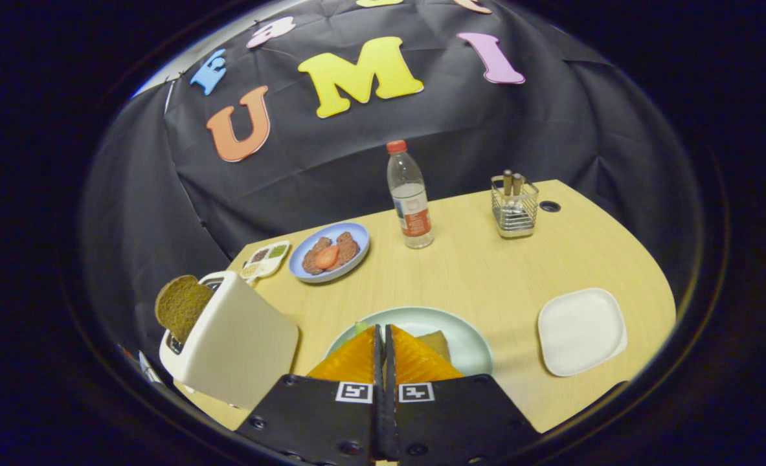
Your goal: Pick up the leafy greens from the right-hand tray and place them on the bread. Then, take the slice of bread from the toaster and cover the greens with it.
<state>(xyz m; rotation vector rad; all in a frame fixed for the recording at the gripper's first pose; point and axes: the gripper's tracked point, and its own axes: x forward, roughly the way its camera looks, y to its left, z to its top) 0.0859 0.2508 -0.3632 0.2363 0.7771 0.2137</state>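
Note:
My gripper [383, 327] is shut, its fingers pressed together with nothing visible between them. It hovers over a pale green plate [470, 346] near the table's front. On that plate, a slice of bread [437, 342] peeks out just right of the fingers. A small bit of leafy greens [360, 327] shows just left of them; the fingers hide the rest. A white toaster [240, 346] stands to the left with a brown bread slice [182, 305] sticking up out of its slot. The white tray [580, 331] on the right holds nothing.
Beyond the plate are a blue plate [359, 234] with meat patties and a tomato slice, a small divided sauce dish [265, 257], a water bottle [410, 200] and a wire cutlery holder [515, 207]. A cable hole [550, 206] lies at the table's far right.

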